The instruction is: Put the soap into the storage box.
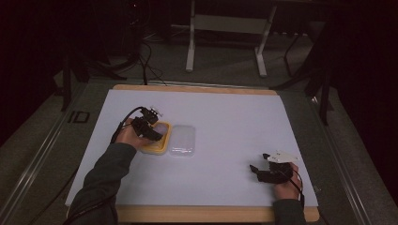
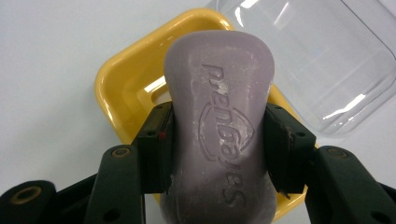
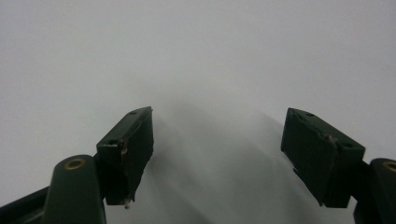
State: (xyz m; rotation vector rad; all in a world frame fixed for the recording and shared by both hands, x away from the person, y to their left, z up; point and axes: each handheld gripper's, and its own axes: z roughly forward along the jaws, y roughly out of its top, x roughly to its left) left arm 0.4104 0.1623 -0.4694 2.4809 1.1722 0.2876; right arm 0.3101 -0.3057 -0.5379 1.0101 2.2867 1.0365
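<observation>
A pale purple soap bar [image 2: 219,130] with embossed lettering is clamped between the black jaws of my left gripper [image 2: 217,149], held just above a yellow soap dish [image 2: 116,79]. From the high view, the left gripper [image 1: 152,129] hovers over the yellow dish [image 1: 157,149] at the table's left centre. A clear plastic lid [image 1: 183,139] lies flat right beside the dish, and the lid [image 2: 322,60] also appears behind the soap. My right gripper [image 1: 258,169] rests near the front right of the table, and its jaws [image 3: 217,154] stand wide apart over bare white surface.
A white sheet [image 1: 234,117] covers the wooden tabletop [image 1: 197,213]. Cables trail from both grippers. Beyond the far edge stand a table frame [image 1: 225,42] and dark floor.
</observation>
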